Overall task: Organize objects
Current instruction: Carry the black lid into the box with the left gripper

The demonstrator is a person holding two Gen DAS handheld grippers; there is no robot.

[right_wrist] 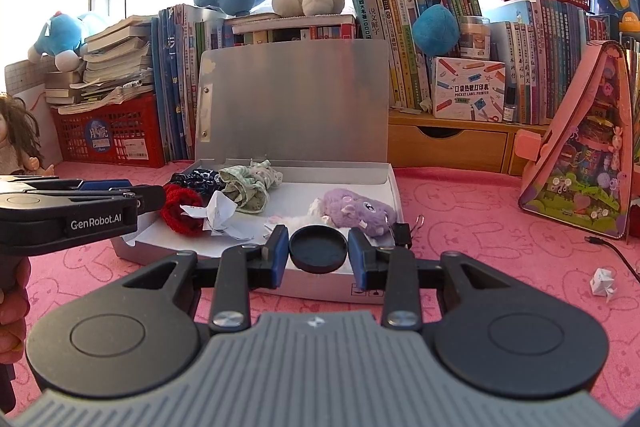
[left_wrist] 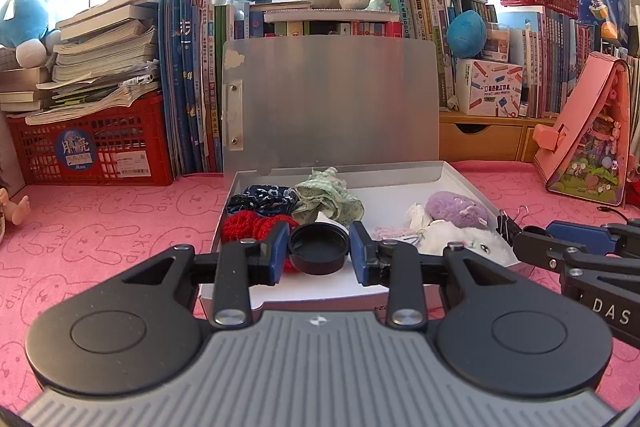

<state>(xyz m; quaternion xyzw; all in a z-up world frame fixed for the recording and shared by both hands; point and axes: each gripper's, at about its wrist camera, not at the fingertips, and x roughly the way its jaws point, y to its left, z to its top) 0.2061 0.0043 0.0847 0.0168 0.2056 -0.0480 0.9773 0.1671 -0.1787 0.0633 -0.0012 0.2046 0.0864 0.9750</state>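
Your left gripper (left_wrist: 319, 251) is pinching a black round cap, the left cap (left_wrist: 318, 255). Both blue pads (left_wrist: 280, 247) sit against its rim, with the jaws drawn in narrow. Your right gripper (right_wrist: 319, 251) does the same with a second one, the right cap (right_wrist: 318, 254), and its pads are tight on either side.

Both grippers point slightly down at the near edge of the open box (left_wrist: 460, 175). The box sits on the pink mat (left_wrist: 100, 227), and its lid (left_wrist: 332, 99) stands upright against the books (left_wrist: 192, 75). The left cap hangs over the box's near left part, just in front of the red knit (left_wrist: 244, 225). The right cap is over the near right part, just in front of the purple plush (right_wrist: 354, 209). From these angles you cannot tell for sure whether either cap touches the box floor or is held clear of it.

Inside the box, the navy cloth (left_wrist: 264, 199) lies at the back left, touching the red knit. The green cloth (left_wrist: 328, 199) is beside it towards the middle. A folded paper (right_wrist: 220, 213) leans against the red knit. The white plush (left_wrist: 460, 239) lies against the purple one at the right.

A binder clip (right_wrist: 404, 229) sits on the mat just outside the box's right wall. A small paper figure (right_wrist: 602, 283) lies well apart on the mat to the right. Your two grippers are side by side, the left one's tip over the box's left edge in the right wrist view.
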